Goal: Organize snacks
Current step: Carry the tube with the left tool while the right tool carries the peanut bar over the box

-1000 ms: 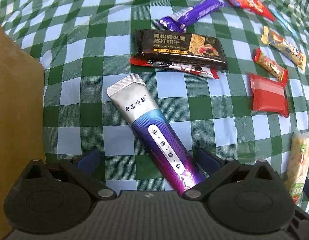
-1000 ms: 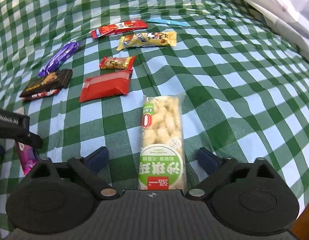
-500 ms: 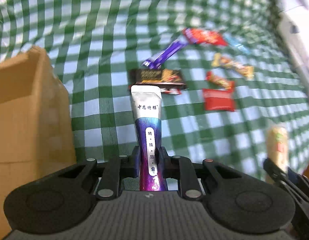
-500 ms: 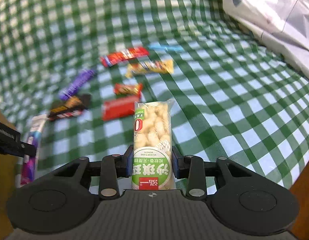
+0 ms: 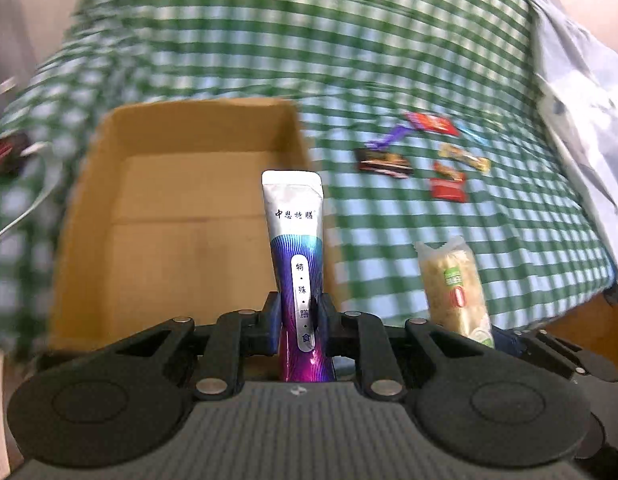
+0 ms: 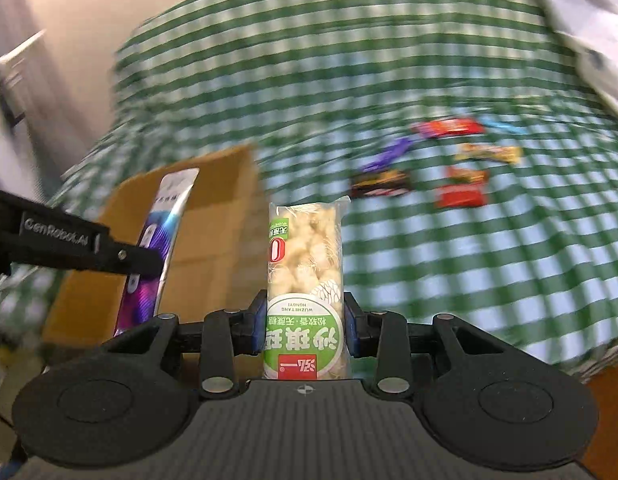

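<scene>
My left gripper [image 5: 297, 320] is shut on a silver and purple pouch [image 5: 295, 232] and holds it upright over the near right edge of an open cardboard box [image 5: 181, 208]. My right gripper [image 6: 303, 328] is shut on a green and white rice snack pack [image 6: 305, 256], held up in the air just right of the box [image 6: 213, 220]. The pouch [image 6: 161, 232] and left gripper also show in the right wrist view. The rice snack pack also shows in the left wrist view [image 5: 453, 284].
Several small snacks lie on the green checked cloth [image 5: 389, 60] at the right: a black pack [image 5: 383, 164], a purple bar [image 5: 389, 138], red packs [image 5: 447, 190], a yellow bar [image 5: 465, 158]. A white plastic bag [image 5: 581, 92] lies at the far right. A dark object [image 5: 5, 152] lies left of the box.
Both grippers closed on their snacks, lifted them off the cloth and swung left toward the cardboard box, which now fills the left of both views.
</scene>
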Motion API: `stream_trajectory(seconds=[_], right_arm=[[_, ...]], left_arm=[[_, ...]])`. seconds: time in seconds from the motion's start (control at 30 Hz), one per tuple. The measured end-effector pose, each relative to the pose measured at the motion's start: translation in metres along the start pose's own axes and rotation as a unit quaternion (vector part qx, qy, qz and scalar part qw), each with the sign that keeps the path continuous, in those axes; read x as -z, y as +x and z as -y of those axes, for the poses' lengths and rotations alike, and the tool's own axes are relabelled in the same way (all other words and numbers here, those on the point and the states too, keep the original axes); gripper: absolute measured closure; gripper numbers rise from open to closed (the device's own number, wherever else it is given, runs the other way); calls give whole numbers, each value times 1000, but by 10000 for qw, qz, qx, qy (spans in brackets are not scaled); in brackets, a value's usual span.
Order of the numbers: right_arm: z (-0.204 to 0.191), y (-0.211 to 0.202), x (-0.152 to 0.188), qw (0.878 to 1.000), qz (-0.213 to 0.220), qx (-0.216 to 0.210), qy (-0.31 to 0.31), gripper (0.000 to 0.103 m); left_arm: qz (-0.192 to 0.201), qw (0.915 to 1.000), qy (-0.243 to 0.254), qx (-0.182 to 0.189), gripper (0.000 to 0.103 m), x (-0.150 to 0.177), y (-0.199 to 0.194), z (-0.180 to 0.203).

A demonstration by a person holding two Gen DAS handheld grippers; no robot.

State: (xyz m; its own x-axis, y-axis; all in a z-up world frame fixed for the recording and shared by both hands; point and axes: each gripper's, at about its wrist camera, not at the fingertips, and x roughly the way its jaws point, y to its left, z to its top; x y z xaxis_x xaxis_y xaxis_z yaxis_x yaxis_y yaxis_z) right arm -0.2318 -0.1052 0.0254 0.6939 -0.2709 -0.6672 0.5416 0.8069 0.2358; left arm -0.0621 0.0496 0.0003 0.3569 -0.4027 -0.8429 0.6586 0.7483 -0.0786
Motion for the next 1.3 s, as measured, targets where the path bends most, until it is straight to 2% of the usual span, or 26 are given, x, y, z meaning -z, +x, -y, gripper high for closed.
stream_trajectory(seconds=[0.1,0.17,0.43,0.67,0.7,0.93,1.3], right_arm=[[-51,-14,49,9991,-95,-146,-397,65],[-65,-6,77,9981,-81,-121,-605,65],[-102,-31,78,9949,88,186,-988,65],[-134,-48,83,9935,99,376,-1069,65],[-126,-42,77,9936,86,373,-1063,65],[-145,-48,80,9915,34,365,-1252,65],[-136,-46,76,9910,-64,411,-1273,65]], left_arm=[[147,9993,-255,-214,83,22,-22,-35],[238,9986,-402,-245,83,36,-37,-54],[596,9966,-561,-89,83,64,-76,-87],[754,9953,-609,15,83,67,-82,-91],[772,9951,-622,14,83,66,-82,-92],[821,9944,-664,-19,83,66,-82,-98],[735,9947,-725,-27,83,57,-70,-105]])
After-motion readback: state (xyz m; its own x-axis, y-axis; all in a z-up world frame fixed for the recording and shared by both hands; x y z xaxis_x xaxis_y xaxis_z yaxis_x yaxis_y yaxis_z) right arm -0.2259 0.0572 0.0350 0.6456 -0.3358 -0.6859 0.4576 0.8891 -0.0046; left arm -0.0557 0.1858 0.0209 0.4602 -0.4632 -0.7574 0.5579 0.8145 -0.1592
